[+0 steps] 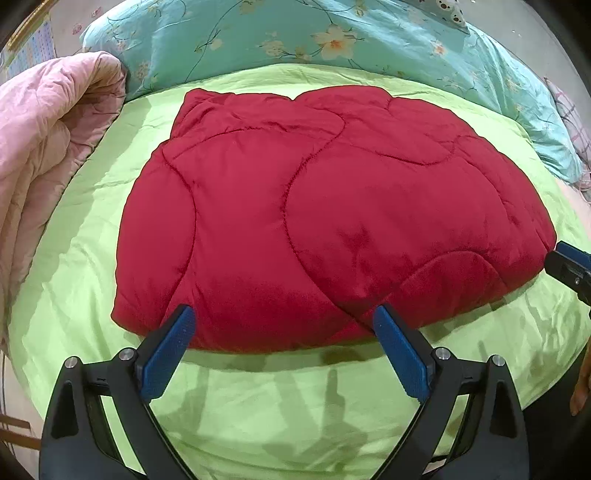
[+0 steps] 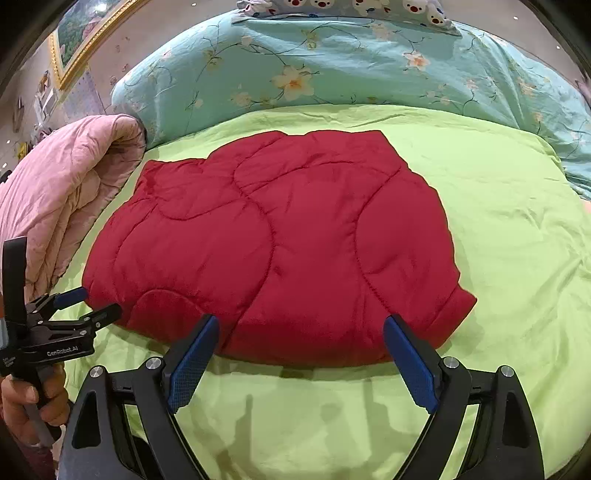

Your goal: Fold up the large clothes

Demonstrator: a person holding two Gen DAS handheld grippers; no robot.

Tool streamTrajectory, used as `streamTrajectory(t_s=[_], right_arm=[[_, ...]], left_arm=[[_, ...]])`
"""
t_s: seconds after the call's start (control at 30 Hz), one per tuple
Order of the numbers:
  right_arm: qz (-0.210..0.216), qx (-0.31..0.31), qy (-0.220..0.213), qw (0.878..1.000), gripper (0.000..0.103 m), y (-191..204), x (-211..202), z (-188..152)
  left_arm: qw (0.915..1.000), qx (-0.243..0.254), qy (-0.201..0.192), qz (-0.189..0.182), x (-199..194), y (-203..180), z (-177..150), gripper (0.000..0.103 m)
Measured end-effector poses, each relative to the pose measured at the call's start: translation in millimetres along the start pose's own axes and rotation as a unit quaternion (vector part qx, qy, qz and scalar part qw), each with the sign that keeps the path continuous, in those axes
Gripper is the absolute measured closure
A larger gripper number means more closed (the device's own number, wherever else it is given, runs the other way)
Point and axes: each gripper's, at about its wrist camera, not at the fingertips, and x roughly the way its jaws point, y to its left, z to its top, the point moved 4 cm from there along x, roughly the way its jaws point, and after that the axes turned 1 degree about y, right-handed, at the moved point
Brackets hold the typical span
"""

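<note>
A red quilted garment (image 1: 314,214) lies folded flat on the lime-green sheet (image 1: 258,398); it also shows in the right wrist view (image 2: 280,251). My left gripper (image 1: 284,317) is open and empty, its blue-padded fingers just at the garment's near edge. My right gripper (image 2: 301,325) is open and empty too, at the near edge further right. The left gripper also shows at the left of the right wrist view (image 2: 94,301), open beside the garment's left corner. Part of the right gripper shows at the right edge of the left wrist view (image 1: 570,269).
A rolled pink quilt (image 1: 48,147) lies along the left side of the bed. A teal floral duvet (image 1: 332,40) is piled at the back. A cartoon-print pillow (image 2: 351,7) lies beyond it. A framed picture (image 2: 81,40) hangs on the wall.
</note>
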Motion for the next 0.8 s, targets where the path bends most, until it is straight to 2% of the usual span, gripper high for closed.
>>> streamTrajectory(t_s=[0.27, 0.53, 0.57, 0.63, 0.73, 0.8], right_arm=[[0.01, -0.004, 0.016, 1.0, 0.012, 9, -2, -16], [0.011, -0.016, 0.041, 0.999, 0.012, 16, -4, -42], [0.013, -0.017, 0.044, 0.999, 0.012, 16, -4, -45], [0.018, -0.022, 0.053, 0.998, 0.012, 20, -4, -50], [0.022, -0.031, 0.057, 0.998, 0.012, 26, -7, -53], [0.024, -0.037, 0.055, 0.998, 0.012, 30, -11, -52]], left_arm=[[0.9998, -0.017, 0.003, -0.006, -7, 4, -13, 0.005], [0.9955, -0.085, 0.005, -0.04, -18, 16, -38, 0.005], [0.9964, -0.076, 0.016, -0.033, -17, 15, -39, 0.005], [0.9986, -0.03, 0.043, 0.011, -14, 9, -40, 0.005], [0.9986, 0.009, 0.009, 0.052, -27, 2, -39, 0.005], [0.9985, 0.015, 0.002, 0.053, -34, 0, -38, 0.005]])
